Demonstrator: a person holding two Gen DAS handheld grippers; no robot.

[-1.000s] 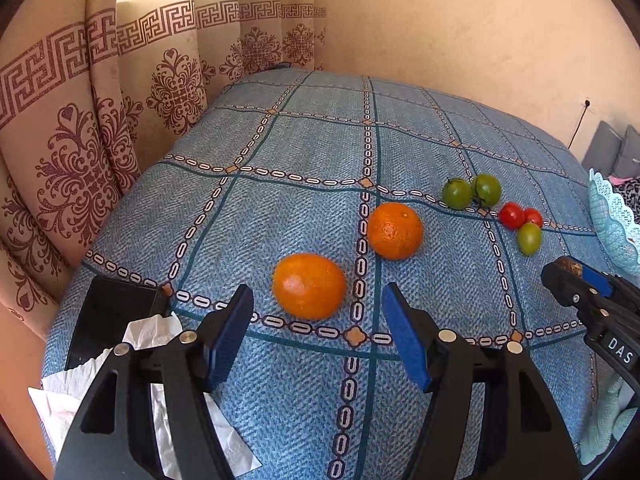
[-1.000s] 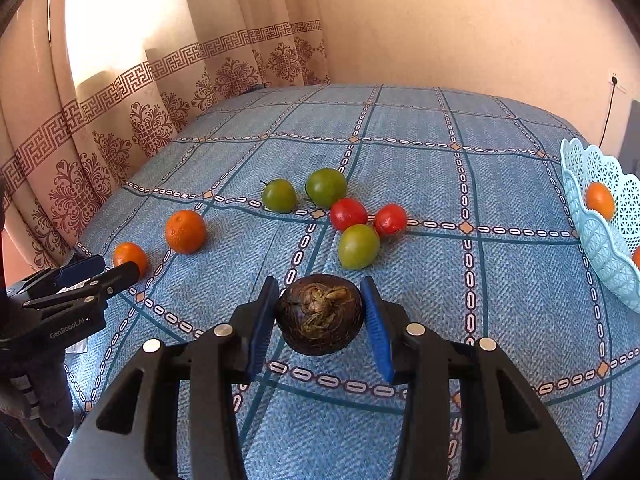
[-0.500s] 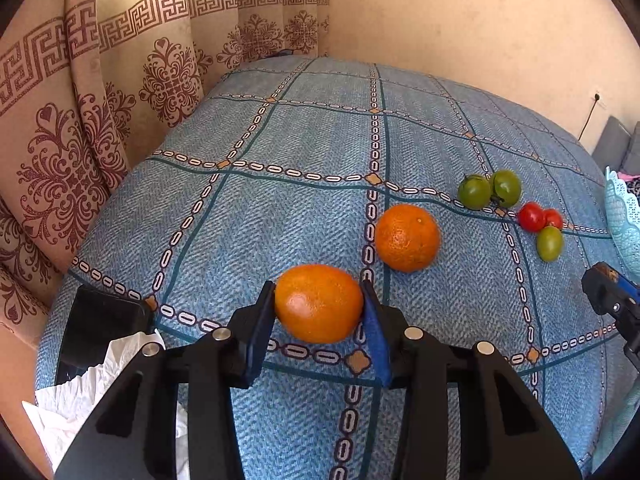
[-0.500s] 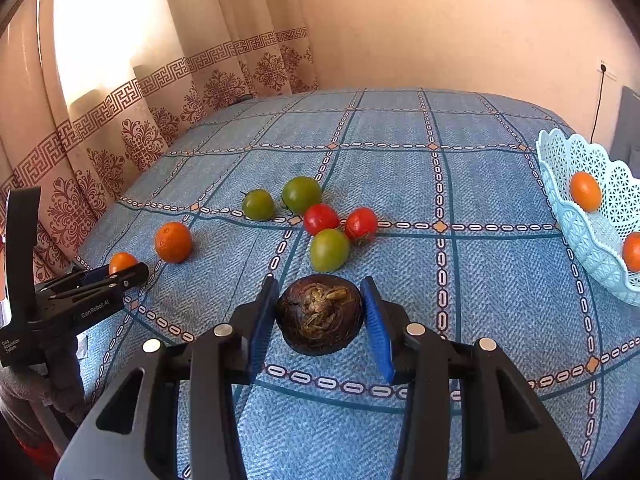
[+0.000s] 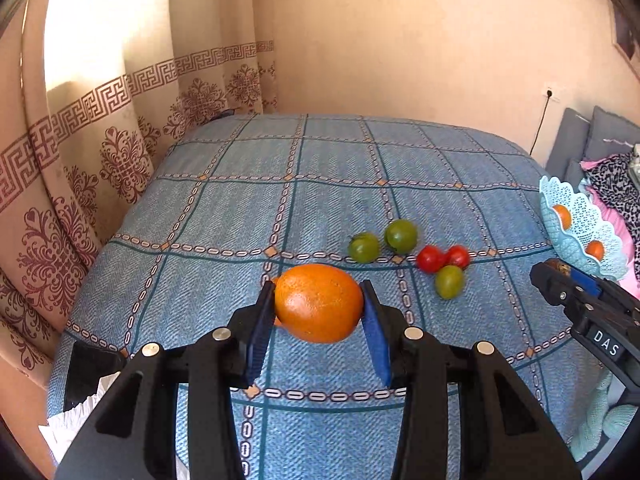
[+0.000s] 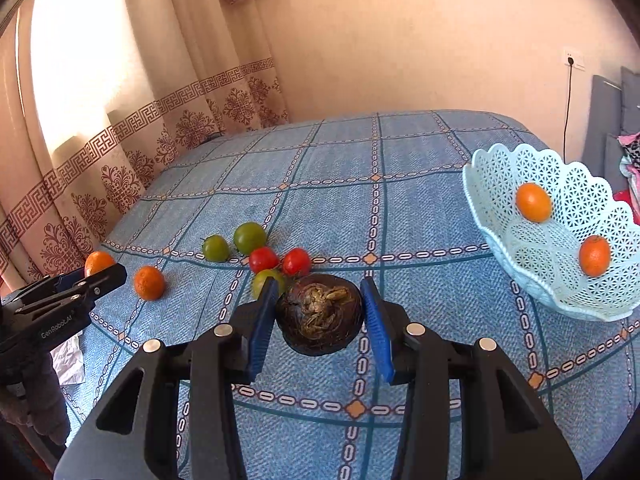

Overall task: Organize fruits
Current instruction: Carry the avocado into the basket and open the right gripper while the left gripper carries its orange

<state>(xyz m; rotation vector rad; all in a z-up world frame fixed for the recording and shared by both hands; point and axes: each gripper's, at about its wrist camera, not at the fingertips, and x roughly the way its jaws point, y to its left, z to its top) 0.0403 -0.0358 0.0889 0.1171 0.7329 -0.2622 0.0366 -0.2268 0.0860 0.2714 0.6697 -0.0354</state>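
Note:
My left gripper is shut on an orange and holds it above the blue bedspread. It also shows in the right wrist view at the left edge. My right gripper is shut on a dark brown round fruit. A second orange lies on the bedspread, mostly hidden behind the held orange in the left wrist view. Two green tomatoes, two red tomatoes and a yellow-green one lie in a cluster. A light blue lattice basket at the right holds two oranges.
The bed's blue patterned cover fills the scene. Patterned curtains hang along the left. A black object and white crumpled paper lie at the near left corner. Grey pillows and pink cloth sit at the far right.
My left gripper closed on the nearer orange and lifted it off the bedspread. My right gripper, still holding the dark fruit, has risen and moved toward the basket.

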